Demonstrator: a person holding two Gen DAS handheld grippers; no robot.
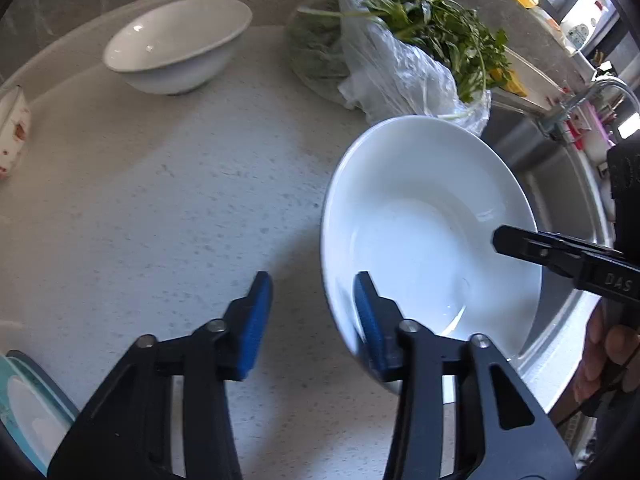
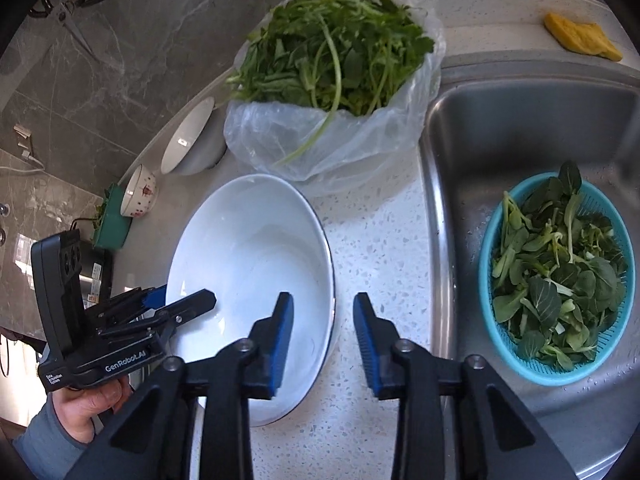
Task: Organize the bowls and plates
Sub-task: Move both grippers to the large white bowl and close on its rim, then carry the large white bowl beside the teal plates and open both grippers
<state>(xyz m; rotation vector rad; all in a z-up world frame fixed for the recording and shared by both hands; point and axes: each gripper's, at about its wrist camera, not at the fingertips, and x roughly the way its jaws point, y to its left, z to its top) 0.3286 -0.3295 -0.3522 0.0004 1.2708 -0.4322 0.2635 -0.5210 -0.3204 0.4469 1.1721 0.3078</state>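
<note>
Right gripper (image 2: 323, 330) jaws apart straddling near-right rim of big white bowl (image 2: 250, 280) on speckled counter (image 2: 384, 256). Left gripper (image 2: 176, 304) at bowl's left rim. Bagged greens (image 2: 332, 92) far; teal colander (image 2: 560, 276) in sink (image 2: 520, 128) right.

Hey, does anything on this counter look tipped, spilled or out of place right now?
Yes: the large white ceramic plate sits tilted, not flat on the speckled countertop, between both open claws. The smaller white bowl by the wall also leans to one side. Nothing looks spilled or broken.
</note>
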